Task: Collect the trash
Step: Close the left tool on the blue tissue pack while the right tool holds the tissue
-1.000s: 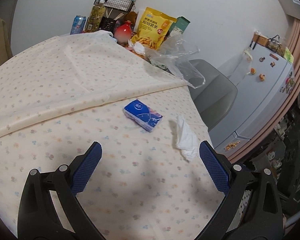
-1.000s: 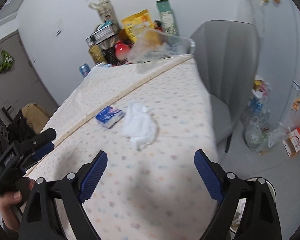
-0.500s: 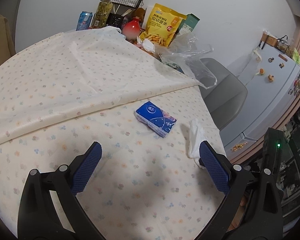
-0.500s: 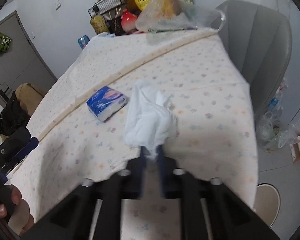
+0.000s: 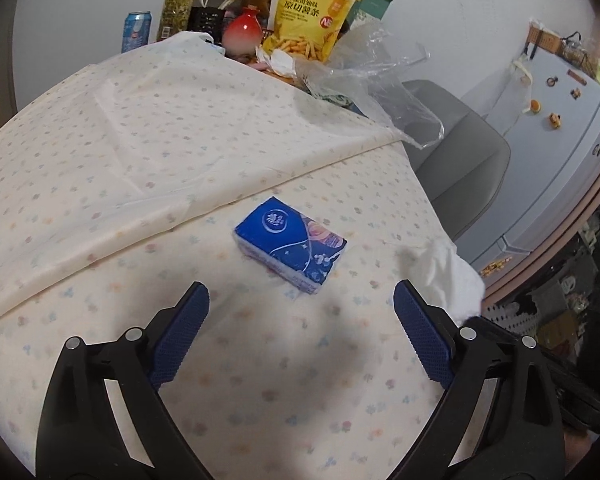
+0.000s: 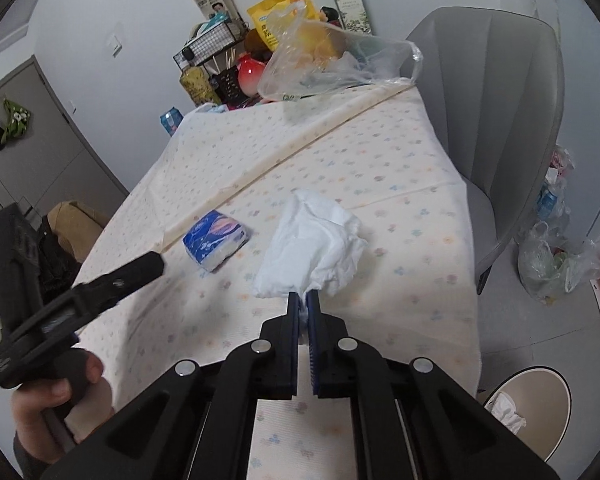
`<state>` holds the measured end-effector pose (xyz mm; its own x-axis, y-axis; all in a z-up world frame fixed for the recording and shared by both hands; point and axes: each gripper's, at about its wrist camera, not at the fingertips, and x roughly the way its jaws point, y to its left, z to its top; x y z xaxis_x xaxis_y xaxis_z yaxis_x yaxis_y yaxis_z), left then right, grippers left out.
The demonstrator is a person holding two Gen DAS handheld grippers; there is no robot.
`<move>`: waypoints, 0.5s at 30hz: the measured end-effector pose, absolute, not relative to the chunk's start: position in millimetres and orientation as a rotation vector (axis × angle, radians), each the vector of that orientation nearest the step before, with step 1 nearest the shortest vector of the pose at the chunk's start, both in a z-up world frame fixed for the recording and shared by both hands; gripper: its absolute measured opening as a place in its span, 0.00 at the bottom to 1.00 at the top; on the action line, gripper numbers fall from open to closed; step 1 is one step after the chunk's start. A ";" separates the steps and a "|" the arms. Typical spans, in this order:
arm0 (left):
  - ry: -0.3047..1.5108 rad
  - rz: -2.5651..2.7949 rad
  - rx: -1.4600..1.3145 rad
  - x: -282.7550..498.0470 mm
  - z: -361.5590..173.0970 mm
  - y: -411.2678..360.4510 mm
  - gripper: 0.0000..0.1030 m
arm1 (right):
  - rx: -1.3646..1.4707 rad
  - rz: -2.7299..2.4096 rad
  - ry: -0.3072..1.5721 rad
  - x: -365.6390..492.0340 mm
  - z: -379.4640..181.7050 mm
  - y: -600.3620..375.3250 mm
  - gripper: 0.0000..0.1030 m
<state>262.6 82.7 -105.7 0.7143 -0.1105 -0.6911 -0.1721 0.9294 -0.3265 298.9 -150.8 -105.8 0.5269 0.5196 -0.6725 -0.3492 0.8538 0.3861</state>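
A crumpled white tissue (image 6: 314, 246) hangs lifted just above the flowered tablecloth (image 6: 380, 168), pinched at its lower edge by my right gripper (image 6: 304, 300), which is shut on it. The same tissue (image 5: 452, 276) shows at the right edge of the left wrist view, beside the right finger. My left gripper (image 5: 302, 312) stands open above the cloth, just short of a blue tissue pack (image 5: 290, 244) that lies flat between the lines of its fingers. That pack (image 6: 216, 240) lies left of the held tissue. A hand (image 6: 60, 400) holds the left gripper's handle.
Snacks, a yellow chip bag (image 5: 308, 12), a clear plastic bag (image 5: 376, 76), a can (image 5: 136, 36) and a wire rack crowd the table's far end. A grey chair (image 6: 500, 120) stands beside the table. A round bin (image 6: 528, 404) holding white paper sits on the floor at lower right.
My right gripper moved up to the tissue, shut on it and lifted it off the cloth. The left gripper, still open, advanced toward the blue tissue pack.
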 end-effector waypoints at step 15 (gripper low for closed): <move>0.870 0.103 -0.318 322.8 -123.6 61.9 0.89 | 0.322 0.476 0.875 292.3 -97.7 -206.7 0.05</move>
<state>322.8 61.9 -123.6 0.6434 -0.0401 -0.7645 -0.2170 0.9481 -0.2323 292.3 -206.7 -97.7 0.5474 0.5220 -0.6541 -0.2648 0.8495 0.4563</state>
